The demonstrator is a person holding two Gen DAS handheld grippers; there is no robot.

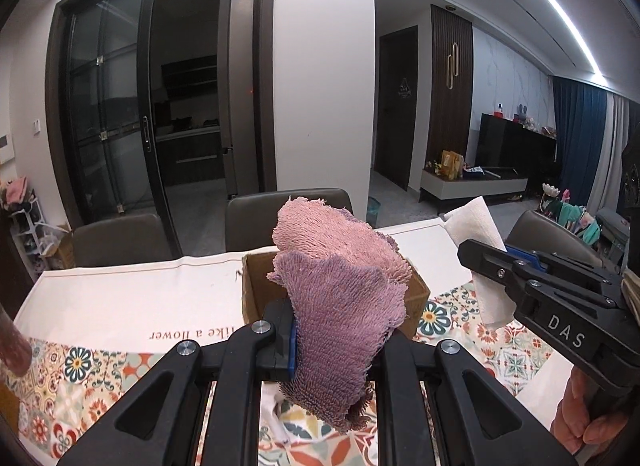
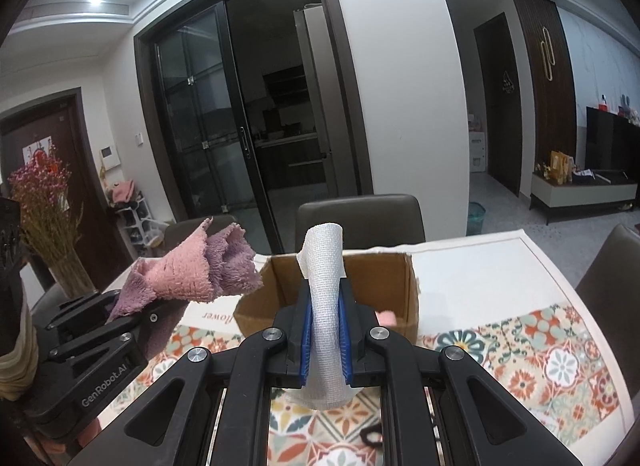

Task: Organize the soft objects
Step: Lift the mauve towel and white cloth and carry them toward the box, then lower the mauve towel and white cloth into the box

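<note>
**Both grippers loaded, box next**

I take the cardboard box (image 2: 340,290) as my landmark; it stands open-topped on the patterned tablecloth (image 2: 540,358). I judge this to be the carry step: 2 soft things are held up and neither is in the box yet.

My left gripper (image 1: 334,342) is clamped on the pink-and-purple towel (image 1: 340,290), which bunches up above the jaws and hangs a little below them. In the right wrist view the towel (image 2: 192,274) sits left of the box, near its left wall but not over the opening. In the left wrist view the towel hides most of the box (image 1: 256,286), so I cannot tell from there how it lines up.

My right gripper (image 2: 326,346) is closed on the white cloth (image 2: 324,306), a mesh-textured strip standing upright between the blue pads, its top curling over. It is on the near side of the box, in front of the near wall. In the left wrist view the same cloth (image 1: 476,262) shows right of the box.

Something small and pink (image 2: 387,318) peeks out by the near right of the box; too blurred to name.

Next, I would bring 1 gripper over the opening, lower it inside the walls, and only then let go. The risk is the towel's loose edge catching the rim and draping outside.
</note>
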